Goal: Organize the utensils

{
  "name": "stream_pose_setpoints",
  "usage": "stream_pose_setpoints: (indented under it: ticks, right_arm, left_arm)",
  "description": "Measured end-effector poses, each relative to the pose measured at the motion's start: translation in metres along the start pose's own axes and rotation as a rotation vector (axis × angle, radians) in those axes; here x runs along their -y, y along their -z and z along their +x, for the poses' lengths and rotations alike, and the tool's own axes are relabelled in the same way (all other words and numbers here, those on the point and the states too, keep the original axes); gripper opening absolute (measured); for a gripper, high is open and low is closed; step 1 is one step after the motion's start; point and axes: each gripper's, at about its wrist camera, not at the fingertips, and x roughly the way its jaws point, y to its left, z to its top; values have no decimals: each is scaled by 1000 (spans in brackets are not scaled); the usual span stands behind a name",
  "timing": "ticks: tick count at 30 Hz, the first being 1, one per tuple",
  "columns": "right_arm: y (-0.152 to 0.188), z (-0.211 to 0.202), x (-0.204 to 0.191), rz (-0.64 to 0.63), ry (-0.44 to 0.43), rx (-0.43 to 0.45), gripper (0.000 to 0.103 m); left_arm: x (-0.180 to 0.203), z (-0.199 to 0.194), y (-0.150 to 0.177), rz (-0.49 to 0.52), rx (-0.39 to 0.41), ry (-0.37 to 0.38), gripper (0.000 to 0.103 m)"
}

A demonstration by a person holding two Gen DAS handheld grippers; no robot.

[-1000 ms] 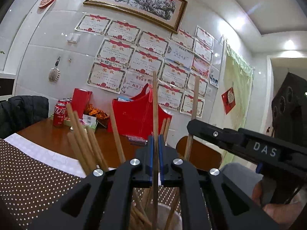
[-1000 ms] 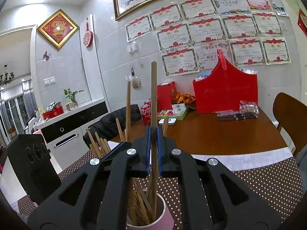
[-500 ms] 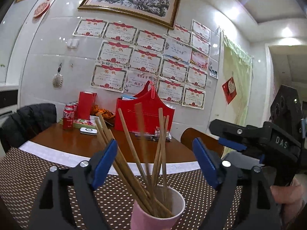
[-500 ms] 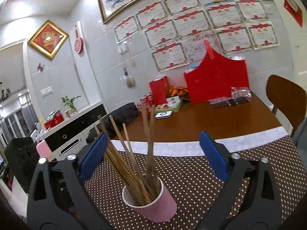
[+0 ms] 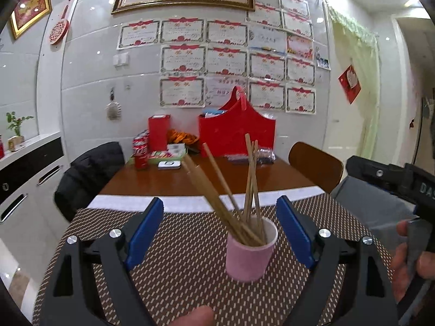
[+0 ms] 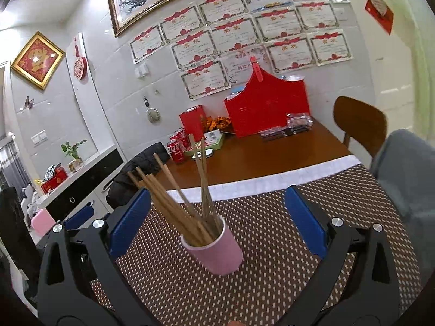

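Chopsticks (image 5: 246, 190) stand in cup (image 5: 248, 255) beyond both open jaws.

Cup (image 5: 248, 252) stands on mat (image 5: 176, 271) at near end of worktop (image 5: 168, 182), chopsticks (image 5: 217, 190) in it, most leaning left, few upright. I see my left gripper (image 5: 220, 233) and right gripper (image 6: 217, 217) near side of cup, jaws apart, nothing between. Cans (image 5: 140, 154), boxes, bag (image 5: 236, 133) at far end against wall. Chair (image 5: 315, 163) right of worktop, jacket-draped chair (image 5: 89, 168) left.
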Motion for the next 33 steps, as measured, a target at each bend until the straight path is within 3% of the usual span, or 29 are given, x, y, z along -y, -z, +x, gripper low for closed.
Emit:
stream_pose_setpoints:
  ticks: [6, 17, 33]
  right_arm:
    - [11, -57, -35, -50, 71, 9, 97]
    - [29, -136, -80, -144, 191, 58, 97]
    - [38, -155, -98, -173, 213, 79, 97]
  left_arm:
    - [-1, -56, 0, 1, -23, -44, 84]
    - [-3, -134, -2, -28, 8, -28, 84]
    - [-7, -167, -8, -25, 31, -46, 84]
